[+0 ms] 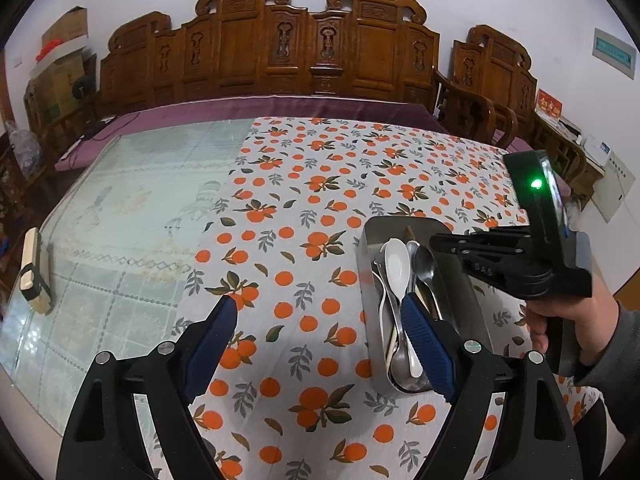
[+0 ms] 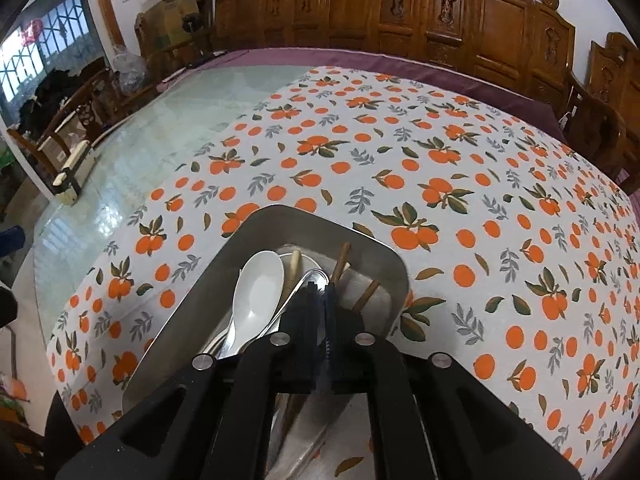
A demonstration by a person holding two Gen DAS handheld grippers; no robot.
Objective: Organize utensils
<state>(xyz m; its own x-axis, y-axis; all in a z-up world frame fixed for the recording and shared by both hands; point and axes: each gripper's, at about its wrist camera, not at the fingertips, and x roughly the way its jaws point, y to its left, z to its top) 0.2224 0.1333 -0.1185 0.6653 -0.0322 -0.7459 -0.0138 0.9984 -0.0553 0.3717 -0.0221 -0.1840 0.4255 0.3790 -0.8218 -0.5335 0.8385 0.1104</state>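
A steel tray (image 1: 372, 232) sits on the orange-print tablecloth and holds a white ceramic spoon (image 1: 398, 260), several metal spoons (image 1: 425, 262) and brown chopsticks (image 1: 410, 234). My left gripper (image 1: 316, 320) is open and empty over the cloth; its right finger (image 1: 424, 344) overlaps the tray's near part. My right gripper (image 1: 440, 240) reaches over the tray from the right. In the right wrist view the right gripper (image 2: 322, 292) is shut with nothing visibly between the pads, above the tray (image 2: 280, 220), white spoon (image 2: 256, 288) and chopsticks (image 2: 342, 262).
A cream and black block (image 1: 34, 272) lies on the glass tabletop at the far left; it also shows in the right wrist view (image 2: 74, 174). Carved wooden chairs (image 1: 280, 48) line the far table edge. The cloth (image 1: 300, 184) covers the table's right half.
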